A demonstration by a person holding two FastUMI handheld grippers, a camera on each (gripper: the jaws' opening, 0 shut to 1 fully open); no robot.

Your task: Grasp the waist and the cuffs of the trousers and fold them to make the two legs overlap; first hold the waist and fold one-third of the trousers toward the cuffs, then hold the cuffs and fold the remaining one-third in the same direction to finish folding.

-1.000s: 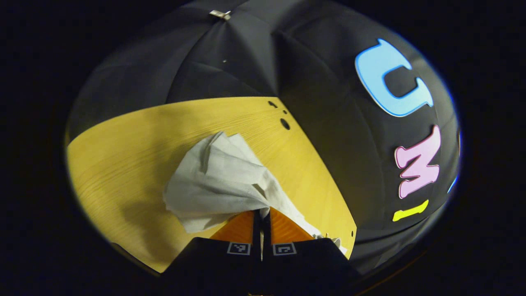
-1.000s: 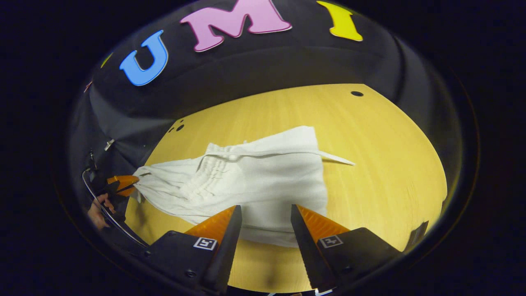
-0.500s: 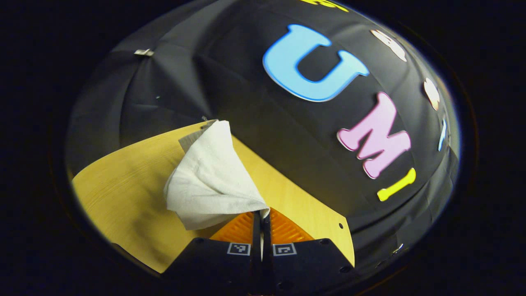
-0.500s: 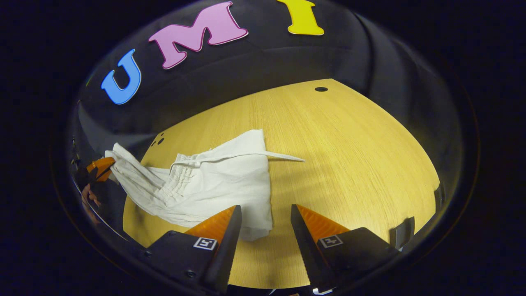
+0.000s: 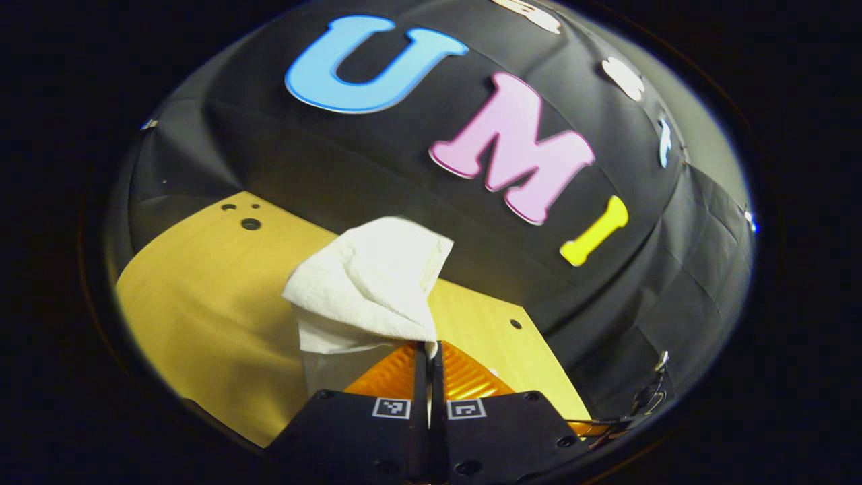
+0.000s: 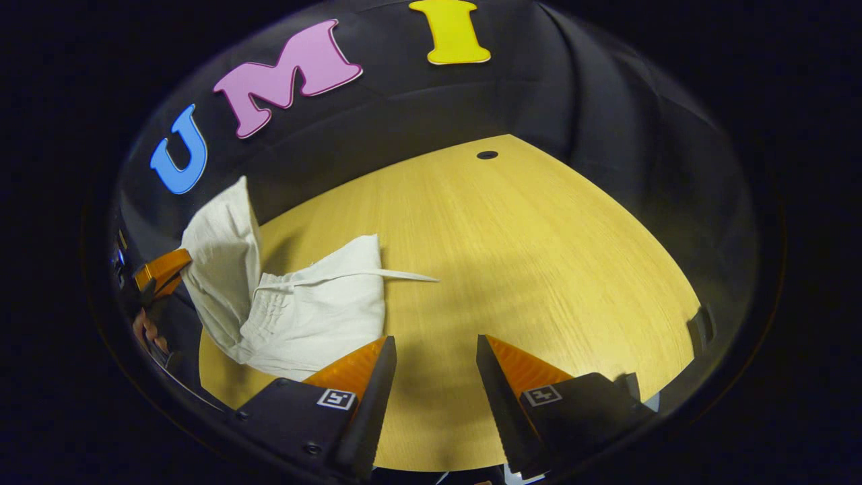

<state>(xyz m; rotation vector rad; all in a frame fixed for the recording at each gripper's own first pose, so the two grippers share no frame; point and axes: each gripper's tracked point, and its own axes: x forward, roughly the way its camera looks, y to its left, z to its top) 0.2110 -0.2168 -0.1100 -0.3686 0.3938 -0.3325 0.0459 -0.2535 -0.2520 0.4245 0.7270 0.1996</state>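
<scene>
The left tool (image 5: 429,350) has its fingers pressed together on a fold of the white trousers (image 5: 367,289), and the cloth bunches up above the fingertips, lifted off the tabletop (image 5: 202,303). In the right gripper view this tool (image 6: 158,273) sits at the far left edge with a hand (image 6: 143,328) just below it, and the trousers (image 6: 303,316) rise from it in a raised flap while the rest lies crumpled on the left of the tabletop (image 6: 539,269). A thin drawstring (image 6: 404,275) trails from the waist to the right across the wood. The right tool (image 6: 434,347) hangs over the near tabletop with its fingers apart, holding nothing, just right of the cloth. The tabletop is pale yellow wood with small round holes near its far edge. Black cloth walls (image 5: 640,283) close the booth behind it.
</scene>
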